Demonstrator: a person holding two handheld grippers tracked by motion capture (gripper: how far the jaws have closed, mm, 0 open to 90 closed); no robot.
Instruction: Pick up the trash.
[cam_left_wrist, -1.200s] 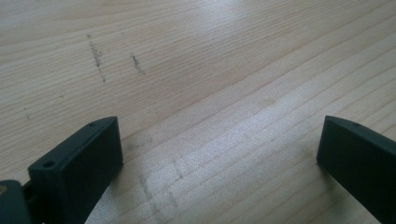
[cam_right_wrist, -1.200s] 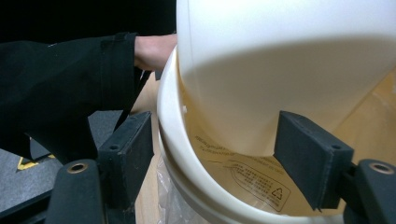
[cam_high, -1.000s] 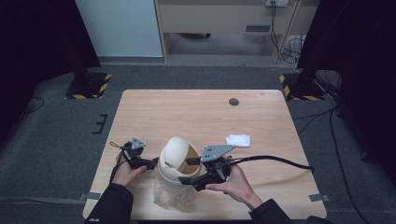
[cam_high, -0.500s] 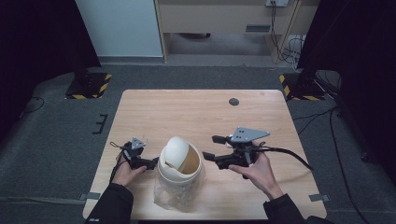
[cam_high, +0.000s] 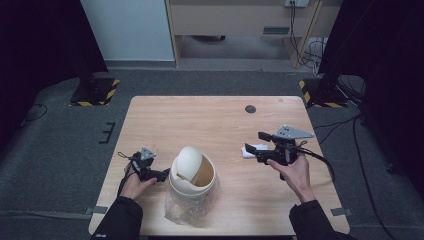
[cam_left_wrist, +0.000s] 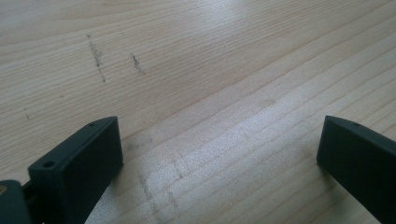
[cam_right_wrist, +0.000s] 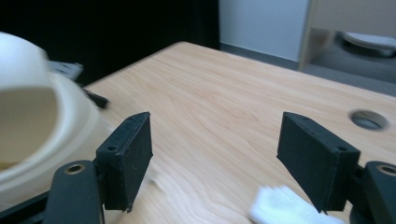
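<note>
We held the right gripper (cam_high: 253, 142) released just above the white tissue wad (cam_high: 254, 150), and judged pickup next: lower and clench. Left gripper (cam_high: 161, 174) rested released beside the swing-lid bin (cam_high: 192, 172).

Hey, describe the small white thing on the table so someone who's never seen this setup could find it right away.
Start at the wooden table and find the cream bin with the swing lid near the front edge. Look to its right, under the open right tongs: the white wad lies flat on the wood. It is the one small, soft white thing, unlike the tall bin or the dark round hole farther back.
</note>
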